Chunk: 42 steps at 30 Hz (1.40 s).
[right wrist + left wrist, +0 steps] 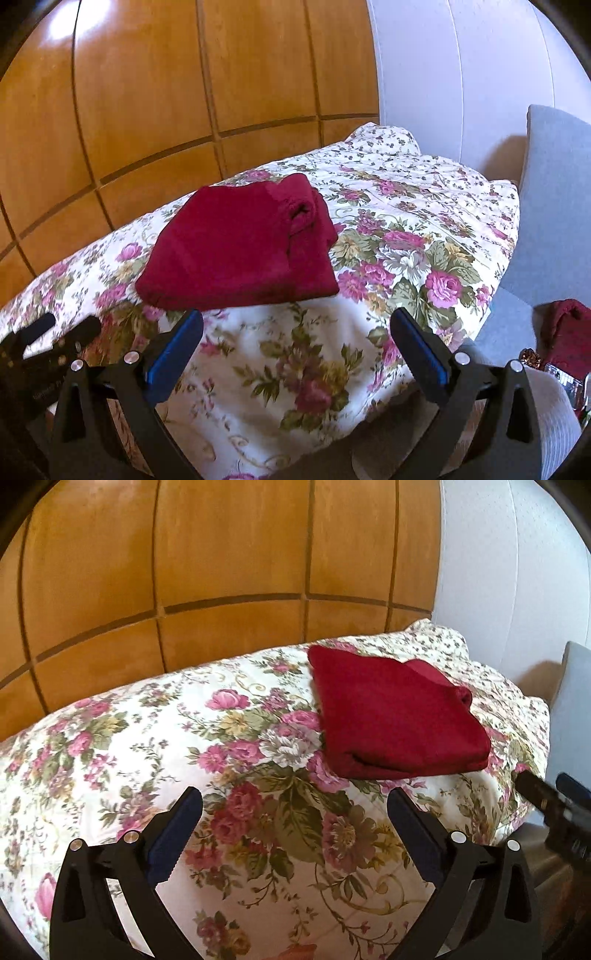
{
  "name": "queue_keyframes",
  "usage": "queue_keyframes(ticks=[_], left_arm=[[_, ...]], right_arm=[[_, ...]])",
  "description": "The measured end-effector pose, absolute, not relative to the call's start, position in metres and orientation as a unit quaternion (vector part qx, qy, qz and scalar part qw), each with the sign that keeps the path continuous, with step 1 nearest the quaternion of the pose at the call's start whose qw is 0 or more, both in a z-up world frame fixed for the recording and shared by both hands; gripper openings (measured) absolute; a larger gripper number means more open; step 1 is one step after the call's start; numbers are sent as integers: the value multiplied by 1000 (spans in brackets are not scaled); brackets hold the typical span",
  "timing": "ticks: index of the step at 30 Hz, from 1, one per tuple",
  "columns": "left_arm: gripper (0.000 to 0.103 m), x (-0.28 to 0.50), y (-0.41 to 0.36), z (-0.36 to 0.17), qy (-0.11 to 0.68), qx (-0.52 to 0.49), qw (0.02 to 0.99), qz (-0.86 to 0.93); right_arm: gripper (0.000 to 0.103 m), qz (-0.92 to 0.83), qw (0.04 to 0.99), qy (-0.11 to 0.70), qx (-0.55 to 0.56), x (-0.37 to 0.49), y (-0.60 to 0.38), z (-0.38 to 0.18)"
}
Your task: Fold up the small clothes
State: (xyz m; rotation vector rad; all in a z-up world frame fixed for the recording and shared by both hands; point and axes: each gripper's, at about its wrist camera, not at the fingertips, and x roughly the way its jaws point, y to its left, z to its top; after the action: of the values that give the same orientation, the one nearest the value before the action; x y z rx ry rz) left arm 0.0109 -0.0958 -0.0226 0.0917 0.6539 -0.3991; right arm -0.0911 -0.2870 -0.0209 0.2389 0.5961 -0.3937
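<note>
A: Where do the 2 views sit?
B: Each looks forward along its own hand-held gripper, low over the bed (110, 760), facing the wooden wall (184, 554).
A: How near?
B: Close; the red cloth (391, 716) lies just ahead.
A: What do they share?
B: Bed, cloth, wall. The left view has the cloth to its right; the right view has it to its left (240, 243).

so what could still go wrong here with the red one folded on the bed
The folded red garment lies on a soft, uneven floral quilt with loose layers at its far corner, so a nudge might undo it. Both the left gripper and the right gripper are open just in front of it and could snag its near edge.
</note>
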Motion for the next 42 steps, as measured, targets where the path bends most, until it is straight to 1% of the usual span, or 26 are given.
queue_keyframes(ticks=[6, 42], left_arm=[[99, 4, -96, -17, 315, 54, 927, -194], [99, 0, -99, -20, 326, 67, 924, -189]], right_arm=[[101, -201, 931, 288, 102, -94, -283, -20], [101, -201, 927, 298, 110, -93, -286, -25]])
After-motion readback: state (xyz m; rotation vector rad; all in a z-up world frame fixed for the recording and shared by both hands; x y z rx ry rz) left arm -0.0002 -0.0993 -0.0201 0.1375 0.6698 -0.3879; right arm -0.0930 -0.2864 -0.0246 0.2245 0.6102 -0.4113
